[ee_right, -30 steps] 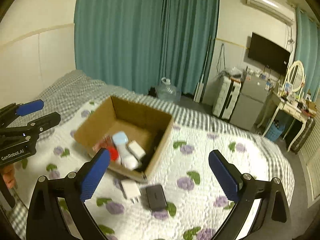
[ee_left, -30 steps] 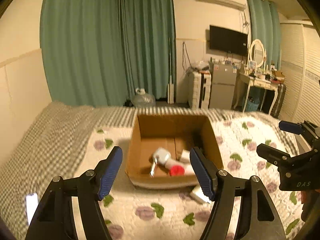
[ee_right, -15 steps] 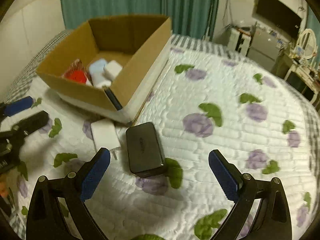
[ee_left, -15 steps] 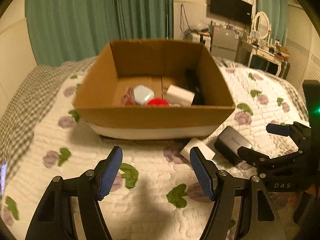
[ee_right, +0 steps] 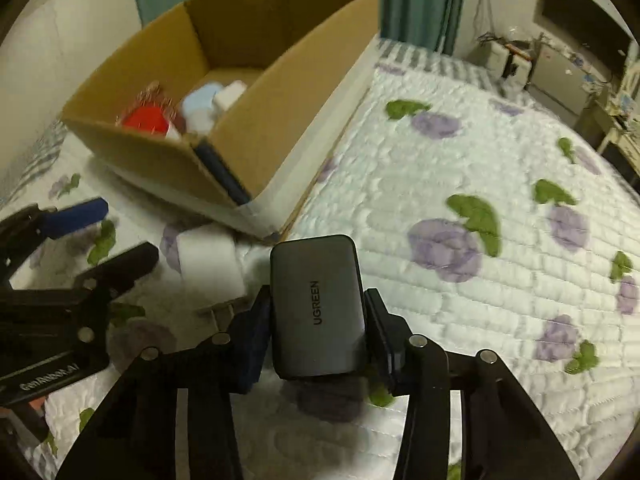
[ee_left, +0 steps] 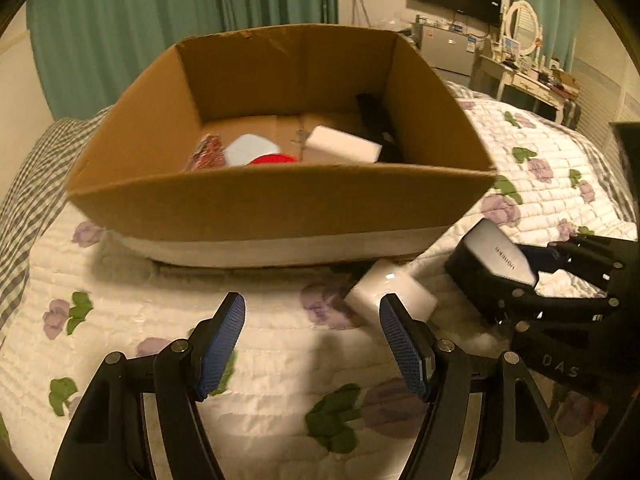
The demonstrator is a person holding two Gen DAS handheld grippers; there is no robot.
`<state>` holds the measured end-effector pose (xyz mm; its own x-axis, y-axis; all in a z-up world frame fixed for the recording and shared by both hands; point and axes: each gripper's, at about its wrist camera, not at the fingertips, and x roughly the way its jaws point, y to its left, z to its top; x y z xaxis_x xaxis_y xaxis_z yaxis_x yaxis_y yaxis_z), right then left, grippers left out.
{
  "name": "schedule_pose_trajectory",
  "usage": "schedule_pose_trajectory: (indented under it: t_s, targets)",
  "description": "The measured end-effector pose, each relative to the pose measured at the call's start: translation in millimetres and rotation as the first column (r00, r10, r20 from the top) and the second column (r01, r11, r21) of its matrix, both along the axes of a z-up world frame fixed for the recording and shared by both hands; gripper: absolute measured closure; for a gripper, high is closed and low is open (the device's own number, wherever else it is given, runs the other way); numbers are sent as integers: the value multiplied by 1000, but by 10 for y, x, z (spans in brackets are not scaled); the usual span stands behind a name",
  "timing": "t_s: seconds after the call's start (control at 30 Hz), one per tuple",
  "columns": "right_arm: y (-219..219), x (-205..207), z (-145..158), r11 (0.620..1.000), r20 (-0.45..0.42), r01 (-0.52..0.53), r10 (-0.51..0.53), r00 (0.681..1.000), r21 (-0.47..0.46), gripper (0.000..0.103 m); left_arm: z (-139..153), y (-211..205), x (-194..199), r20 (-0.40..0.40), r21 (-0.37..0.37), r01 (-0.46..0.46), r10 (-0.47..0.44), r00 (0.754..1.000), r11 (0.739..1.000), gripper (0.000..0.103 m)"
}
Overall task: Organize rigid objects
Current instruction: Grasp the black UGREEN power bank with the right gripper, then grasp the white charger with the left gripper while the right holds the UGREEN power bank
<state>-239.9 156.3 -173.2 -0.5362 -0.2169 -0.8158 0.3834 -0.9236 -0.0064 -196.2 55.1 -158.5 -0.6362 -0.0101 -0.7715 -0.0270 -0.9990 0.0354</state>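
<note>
On the quilt beside the cardboard box, the right gripper has just been closing onto the dark UGREEN charger; its smooth sides might slip when lifted. The left gripper gapes empty near the white adapter.

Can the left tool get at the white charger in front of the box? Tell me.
Probably yes. The white charger lies bare on the quilt just ahead of the open left tool, beside its right finger. Nothing covers it; the cardboard box sits behind.

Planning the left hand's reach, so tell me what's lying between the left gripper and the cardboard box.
Only flowered quilt; the left wrist view shows nothing between left gripper and cardboard box. The white charger sits off to the right.
</note>
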Motion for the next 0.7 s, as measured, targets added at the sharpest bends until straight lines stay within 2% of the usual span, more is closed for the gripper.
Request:
schedule_pose_trajectory:
  t_s: [0.17,0.47,0.53,0.6,0.7]
  targets:
    - [195,59,126,996,-29,73,-74,997,-44,60,-78,166,-94,31,17,61,-62,998,998,30]
    - [206,15,187,995,-30,77,-79,996,-57,60,-258,288,-322,107,52,49,-54,993,997,30]
    - [215,-29,171,995,-24,86,-88,996,-57,60,-308,303,-344,121,44,51,-56,991,998,30]
    - [218,-42,167,994,-18,92,-93,995,-57,60,-408,348,-374,158,-6,56,-54,986,998,30]
    - [234,-52,157,994,-13,95,-96,995,-57,62,-382,322,-314,128,1,69,-69,989,998,31]
